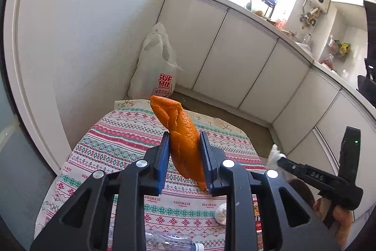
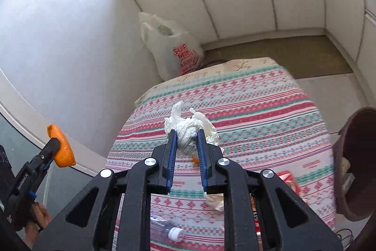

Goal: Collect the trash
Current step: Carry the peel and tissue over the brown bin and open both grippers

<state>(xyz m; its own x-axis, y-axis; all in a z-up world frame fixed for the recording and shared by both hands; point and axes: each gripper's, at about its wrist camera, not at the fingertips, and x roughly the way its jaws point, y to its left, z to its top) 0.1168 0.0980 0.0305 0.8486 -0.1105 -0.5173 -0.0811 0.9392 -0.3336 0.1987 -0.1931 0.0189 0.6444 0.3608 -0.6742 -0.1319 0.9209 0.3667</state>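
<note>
My left gripper is shut on a large orange peel, held above the patterned tablecloth. It also shows at the left of the right wrist view, where the peel sticks out of its tip. My right gripper is shut on a crumpled white tissue above the table. In the left wrist view the right gripper shows at the right with the tissue at its tip. A white plastic bag with red print stands open on the floor beyond the table's far edge; it also shows in the right wrist view.
On the table lie a clear plastic bottle, a small white wad, a beige crumpled scrap, an orange bit and a red packet. A brown round object sits at the right. White cabinets line the far side.
</note>
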